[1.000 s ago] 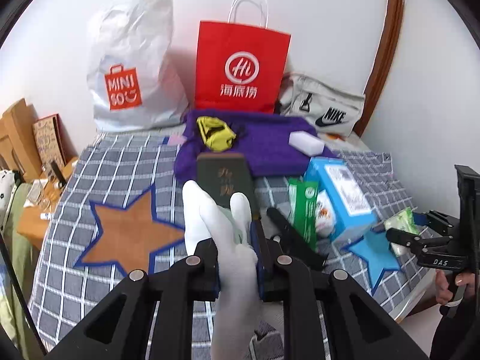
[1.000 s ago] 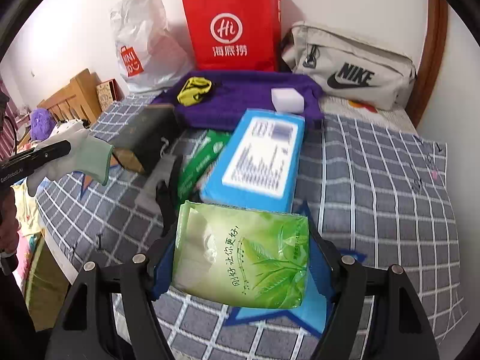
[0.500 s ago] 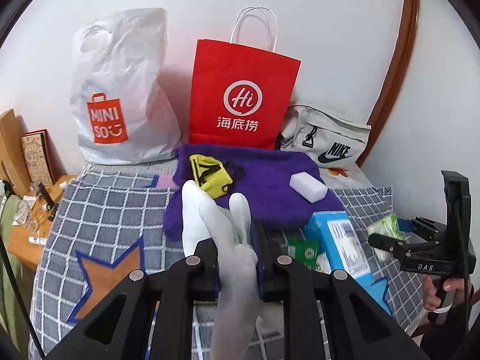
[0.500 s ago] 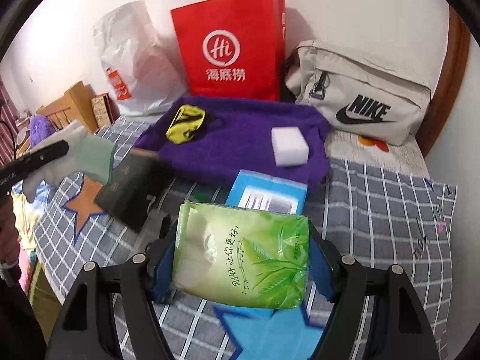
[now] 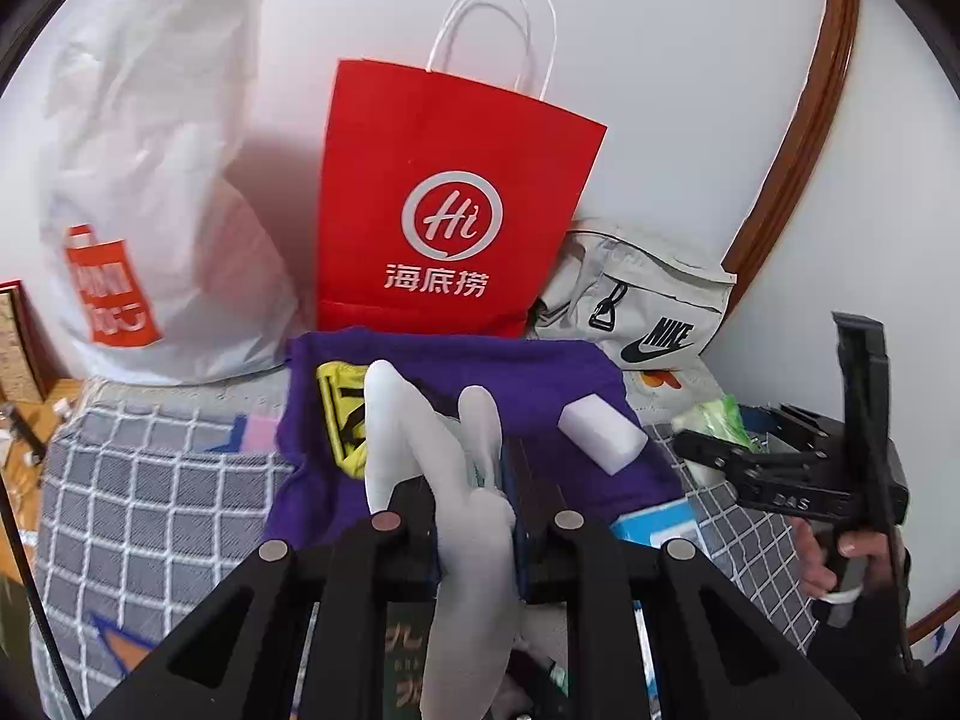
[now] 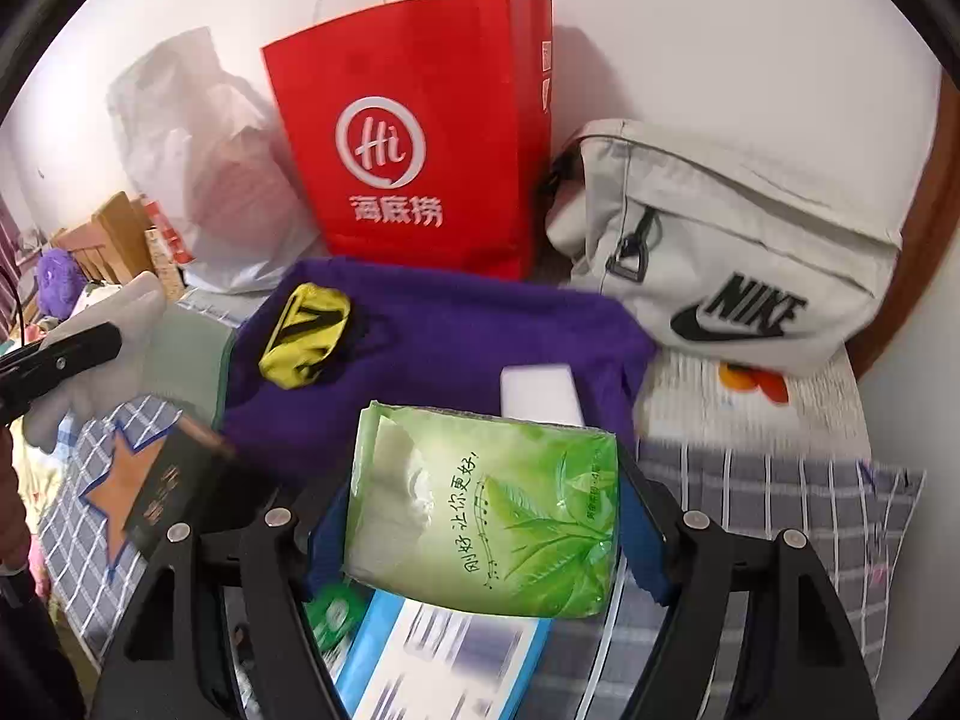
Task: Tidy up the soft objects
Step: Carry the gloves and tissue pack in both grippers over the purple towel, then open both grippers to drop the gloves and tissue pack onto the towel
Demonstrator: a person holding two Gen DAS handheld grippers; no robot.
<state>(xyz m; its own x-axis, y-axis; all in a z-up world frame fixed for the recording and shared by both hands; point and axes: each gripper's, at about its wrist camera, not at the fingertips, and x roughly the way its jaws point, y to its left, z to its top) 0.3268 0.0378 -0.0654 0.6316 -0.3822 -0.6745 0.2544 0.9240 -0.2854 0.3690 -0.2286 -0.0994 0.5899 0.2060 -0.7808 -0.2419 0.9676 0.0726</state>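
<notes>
Glove (image 5: 474, 516): white and soft, pinched between the two fingers of the left gripper (image 5: 474, 531), held above the purple cloth; its finger tips stand up free over the jaws.
Left gripper: closed narrow on the glove; in the right wrist view it shows at the left edge (image 6: 60, 360) with the glove (image 6: 114, 354) hanging from it.
Tissue pack (image 6: 486, 504): green, soft, clamped on both sides by the right gripper (image 6: 486, 534), lifted over the near edge of the purple cloth.
Right gripper: jaws medium wide, filled by the pack; from the left wrist view it is right of the purple cloth (image 5: 774, 468).
Purple cloth (image 6: 456, 330): spread on the checked bed cover (image 6: 780, 492), its far edge touching the red paper bag (image 6: 420, 138).
Yellow pouch (image 6: 306, 336): lying on the left part of the purple cloth.
White sponge block (image 6: 540, 387): on the right part of the purple cloth, just behind the tissue pack.
Open room: bare purple cloth between pouch and sponge; bare checked cover right of the purple cloth.
Edges: white plastic bag (image 5: 156, 192) left of the red bag, grey Nike bag (image 6: 738, 252) right of it, all against the wall.
Blue box (image 6: 432, 660): under the right gripper, near side of the purple cloth.
Dark book (image 6: 174, 486): near the left corner of the purple cloth.
</notes>
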